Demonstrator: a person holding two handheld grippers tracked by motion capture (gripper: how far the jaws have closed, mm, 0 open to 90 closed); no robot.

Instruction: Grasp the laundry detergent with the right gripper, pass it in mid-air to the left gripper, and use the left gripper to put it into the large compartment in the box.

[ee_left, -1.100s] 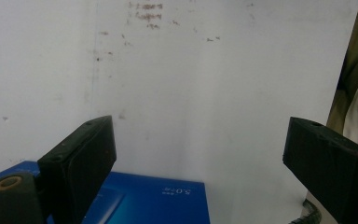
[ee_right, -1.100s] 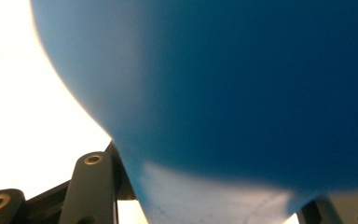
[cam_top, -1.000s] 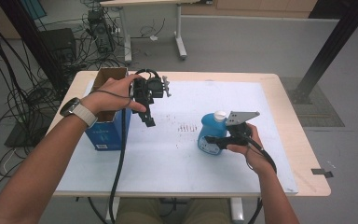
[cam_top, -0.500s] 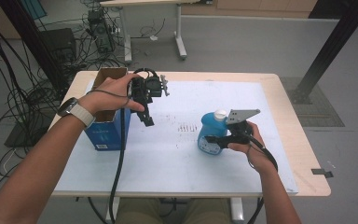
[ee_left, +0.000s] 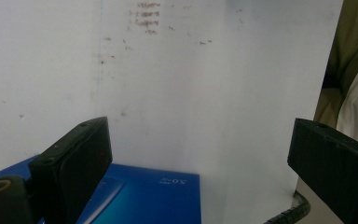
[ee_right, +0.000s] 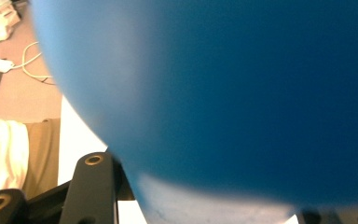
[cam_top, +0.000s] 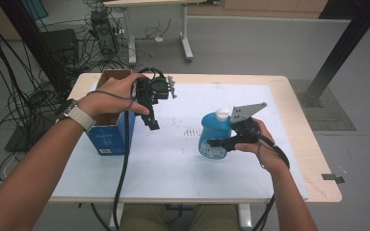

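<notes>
bottle [cam_top: 213, 137] clamped upright in right tool [cam_top: 221, 143], right of box [cam_top: 110, 136] | left tool [cam_top: 153, 122] empty, jaws just opening, beside box | right hand nearer

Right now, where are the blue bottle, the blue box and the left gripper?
blue bottle [cam_top: 211, 137], high view, its blue body.
blue box [cam_top: 107, 135], high view, its blue front face.
left gripper [cam_top: 153, 126], high view, between its fingertips.

Left gripper [cam_top: 152, 126] jaws just opened wide; right gripper [cam_top: 212, 143] clamped.
</notes>
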